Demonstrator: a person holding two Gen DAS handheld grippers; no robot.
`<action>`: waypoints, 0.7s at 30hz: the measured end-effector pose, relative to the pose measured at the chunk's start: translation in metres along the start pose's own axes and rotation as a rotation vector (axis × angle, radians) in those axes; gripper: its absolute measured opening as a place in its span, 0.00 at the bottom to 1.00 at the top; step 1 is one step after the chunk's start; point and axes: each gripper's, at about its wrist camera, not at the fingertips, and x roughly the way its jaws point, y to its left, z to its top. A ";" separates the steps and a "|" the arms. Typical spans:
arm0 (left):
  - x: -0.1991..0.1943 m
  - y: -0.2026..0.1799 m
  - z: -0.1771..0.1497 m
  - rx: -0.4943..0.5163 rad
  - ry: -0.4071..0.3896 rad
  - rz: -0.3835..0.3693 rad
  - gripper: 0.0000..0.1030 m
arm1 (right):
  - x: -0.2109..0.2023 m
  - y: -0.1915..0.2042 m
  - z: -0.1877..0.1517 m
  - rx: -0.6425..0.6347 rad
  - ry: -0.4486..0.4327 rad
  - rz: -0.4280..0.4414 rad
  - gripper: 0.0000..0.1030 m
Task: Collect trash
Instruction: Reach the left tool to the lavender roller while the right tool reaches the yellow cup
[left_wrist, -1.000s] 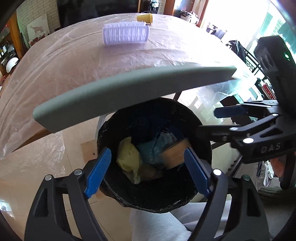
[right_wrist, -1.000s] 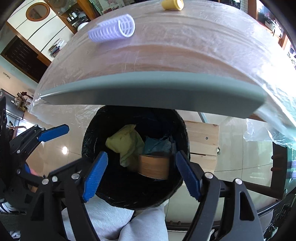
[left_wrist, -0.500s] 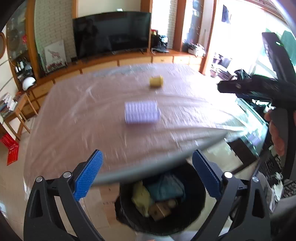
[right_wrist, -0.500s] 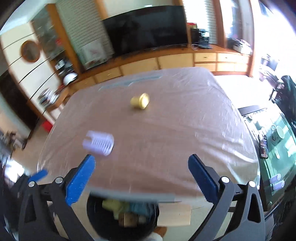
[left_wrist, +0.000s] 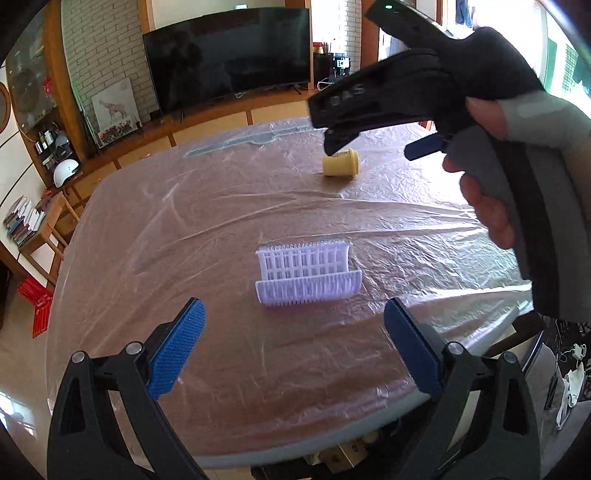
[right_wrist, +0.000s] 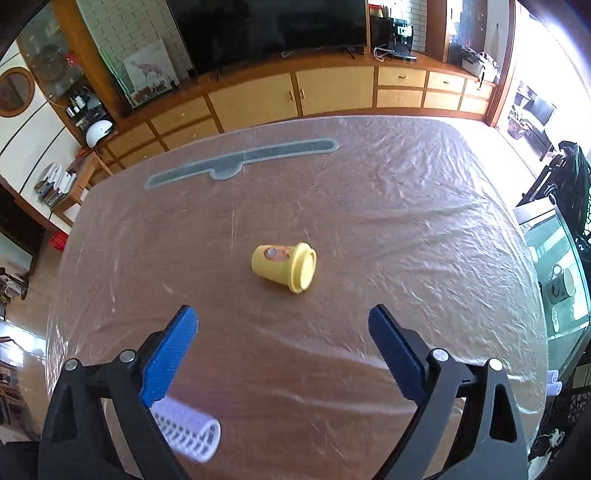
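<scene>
both empty and spread wide, left gripper (left_wrist: 291, 347) below light, springy lavender hair roller (left_wrist: 308, 273) at frame centre, right gripper (right_wrist: 282, 354) below light, stiff, roll-prone yellow cup (right_wrist: 284, 266); best pinched across bodies.

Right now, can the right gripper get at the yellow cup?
Probably yes. The right gripper is open and empty, with the cup lying on its side on the table just ahead of its fingers. Nothing lies between them; the roller sits off to its left.
</scene>
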 end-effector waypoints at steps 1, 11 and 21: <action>0.004 -0.001 0.002 0.002 0.007 0.004 0.95 | 0.007 0.002 0.004 0.013 0.013 -0.003 0.89; 0.033 -0.005 0.016 0.022 0.060 -0.007 0.95 | 0.041 0.007 0.014 0.071 0.071 -0.031 0.84; 0.047 0.004 0.022 0.007 0.092 -0.043 0.95 | 0.049 0.016 0.021 0.066 0.089 -0.064 0.77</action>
